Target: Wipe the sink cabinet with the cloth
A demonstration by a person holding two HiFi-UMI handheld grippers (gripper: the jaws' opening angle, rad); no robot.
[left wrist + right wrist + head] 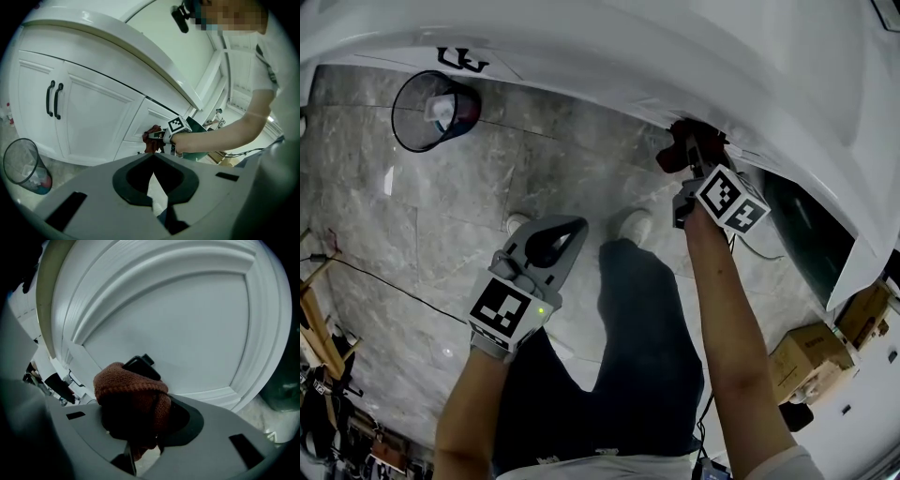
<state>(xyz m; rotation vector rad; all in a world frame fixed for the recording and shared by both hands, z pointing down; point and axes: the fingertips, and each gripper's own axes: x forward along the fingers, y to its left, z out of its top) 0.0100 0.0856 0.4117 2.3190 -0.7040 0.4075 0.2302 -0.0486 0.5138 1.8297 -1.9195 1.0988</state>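
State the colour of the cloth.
The cloth is rust brown, clearest in the right gripper view.

The cloth [133, 394] sits between the jaws of the right hand-held gripper [689, 159], right at the front panel of the sink cabinet [187, 333], which fills the space ahead of it. The left hand-held gripper [567, 230] hangs to the left of the right one and farther back from the cabinet, jaws together on nothing. Ahead and to its left a waste bin [431, 111] stands on the floor [441, 225] beside the cabinet's foot. Cardboard boxes [811, 361] lie on the floor right of the right hand-held gripper and behind it.
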